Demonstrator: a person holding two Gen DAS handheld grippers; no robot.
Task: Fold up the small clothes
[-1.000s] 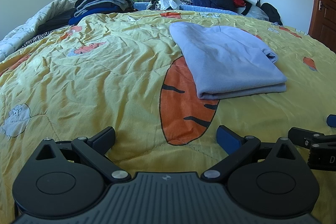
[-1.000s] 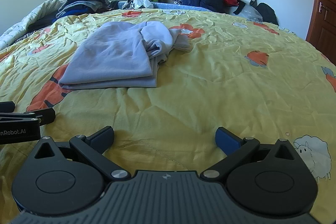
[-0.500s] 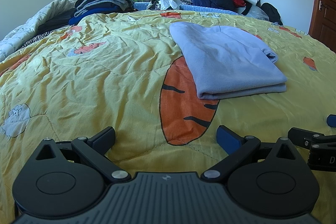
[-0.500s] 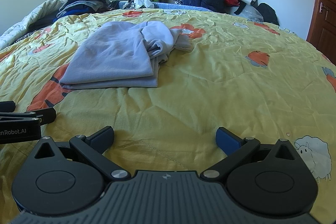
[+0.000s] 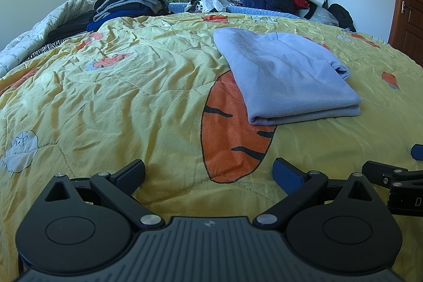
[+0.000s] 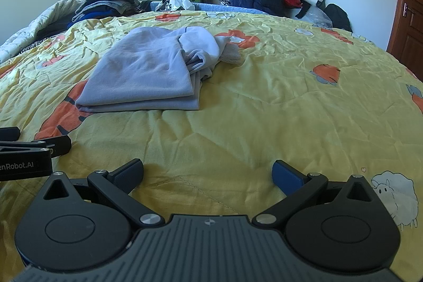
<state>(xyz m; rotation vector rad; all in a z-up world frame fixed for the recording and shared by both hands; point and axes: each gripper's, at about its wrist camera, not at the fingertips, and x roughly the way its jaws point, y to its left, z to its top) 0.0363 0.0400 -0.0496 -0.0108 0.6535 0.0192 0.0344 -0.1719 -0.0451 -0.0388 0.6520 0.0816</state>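
Nothing to call across this last second.
Neither the left gripper [image 5: 208, 172] nor the right gripper [image 6: 208, 171] shifts over the bed [image 5: 119, 97]. Their fingers [image 5: 286, 172] stand no wider and no closer than before, and the folded blue garment [image 5: 285, 81] shows no new crease.

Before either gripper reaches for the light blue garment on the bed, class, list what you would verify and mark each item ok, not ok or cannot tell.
1. Left gripper open and empty: ok.
2. Right gripper open and empty: ok.
3. Both grippers clear of the light blue garment, resting low over the yellow quilt: ok.
4. Near edge of the garment folded flat, layers aligned: ok.
5. Far right side tidy: not ok; bunched fabric spills out beside the fold.
6. Whether another fold is needed: cannot tell.
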